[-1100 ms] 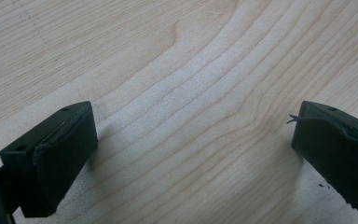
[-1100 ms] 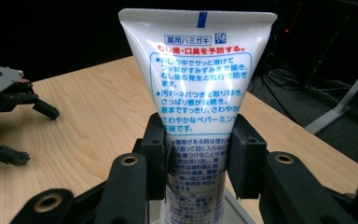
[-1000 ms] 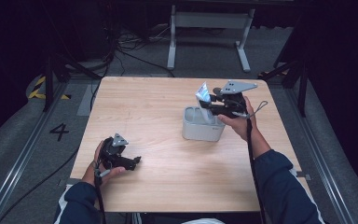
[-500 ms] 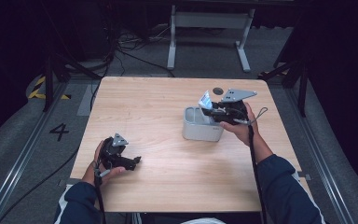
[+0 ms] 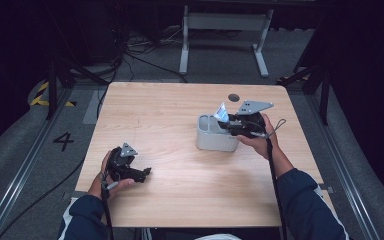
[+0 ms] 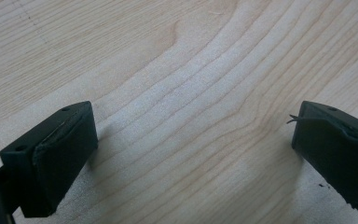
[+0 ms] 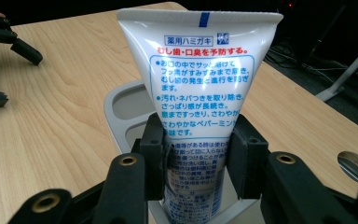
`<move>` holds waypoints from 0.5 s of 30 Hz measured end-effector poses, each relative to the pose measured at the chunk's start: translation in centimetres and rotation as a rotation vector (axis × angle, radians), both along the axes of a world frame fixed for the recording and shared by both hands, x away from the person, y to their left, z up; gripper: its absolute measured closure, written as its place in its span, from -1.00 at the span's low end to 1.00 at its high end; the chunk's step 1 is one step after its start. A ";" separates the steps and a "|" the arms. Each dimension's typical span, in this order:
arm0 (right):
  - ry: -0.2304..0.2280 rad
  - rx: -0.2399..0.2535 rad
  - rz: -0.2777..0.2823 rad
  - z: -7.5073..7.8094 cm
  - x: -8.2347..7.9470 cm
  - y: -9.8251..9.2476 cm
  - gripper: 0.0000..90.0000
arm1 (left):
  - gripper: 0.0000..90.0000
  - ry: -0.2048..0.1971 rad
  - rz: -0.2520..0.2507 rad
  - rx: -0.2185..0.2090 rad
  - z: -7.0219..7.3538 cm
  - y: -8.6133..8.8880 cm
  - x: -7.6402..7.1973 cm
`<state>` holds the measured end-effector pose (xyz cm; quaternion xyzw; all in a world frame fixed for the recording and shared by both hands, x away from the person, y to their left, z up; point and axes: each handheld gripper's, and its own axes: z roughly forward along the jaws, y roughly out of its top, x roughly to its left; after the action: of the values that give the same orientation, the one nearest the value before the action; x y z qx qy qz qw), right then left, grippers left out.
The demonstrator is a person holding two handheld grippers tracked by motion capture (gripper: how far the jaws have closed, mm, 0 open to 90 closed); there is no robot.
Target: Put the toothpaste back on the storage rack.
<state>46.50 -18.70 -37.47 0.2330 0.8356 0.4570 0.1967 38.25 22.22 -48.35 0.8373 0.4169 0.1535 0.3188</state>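
A white toothpaste tube (image 7: 200, 93), printed with blue and red Japanese text and a blue mark on its flat crimped end, is being held upright, crimp uppermost, pinched across its lower half by the right hand-held gripper (image 7: 196, 156). It is being kept over a grey compartmented holder (image 5: 215, 135), which is being carried on the tabletop (image 5: 180, 115) toward its right side.

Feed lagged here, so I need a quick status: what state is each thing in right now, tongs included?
Toothpaste tube: upright, crimped end up, clamped low on its body, lower end inside the holder.
Grey holder: standing on the table, open top, one compartment seen empty.
Right tongs: shut on the tube, over the holder.
Left tongs: open, nothing between the jaws, low over bare wood.
Table: round hole near the far right edge.
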 end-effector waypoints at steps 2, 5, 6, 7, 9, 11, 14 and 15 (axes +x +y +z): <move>0.000 -0.004 0.002 -0.1 0.0 -0.1 0.42 | -0.99 0.000 0.000 0.000 0.0 0.0 0.0; 0.000 -0.009 0.002 -0.1 -0.1 -0.1 0.42 | -0.99 0.000 0.000 0.000 0.0 0.0 0.0; 0.000 -0.011 0.001 -0.2 -0.1 -0.1 0.42 | -0.99 0.000 0.000 0.000 0.0 0.0 0.0; 0.003 -0.012 0.001 -0.2 -0.2 -0.1 0.42 | -0.99 -0.001 0.000 0.001 0.0 0.0 0.0; 0.003 -0.014 0.000 -0.2 -0.2 -0.1 0.41 | -0.99 -0.001 0.000 0.001 0.0 0.0 0.0; 0.002 -0.018 0.001 -0.3 -0.2 -0.1 0.41 | -0.99 0.000 0.000 0.000 0.0 0.0 0.0; 0.010 -0.019 0.000 -0.5 -0.2 -0.2 0.41 | -0.99 0.001 0.000 0.000 0.0 0.0 0.0; 0.009 -0.022 0.000 -0.5 -0.1 -0.2 0.41 | -0.99 0.000 0.000 0.000 0.0 0.0 0.0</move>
<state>46.38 -18.94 -37.98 0.2330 0.8414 0.4467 0.1956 38.25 22.22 -48.35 0.8372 0.4170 0.1533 0.3189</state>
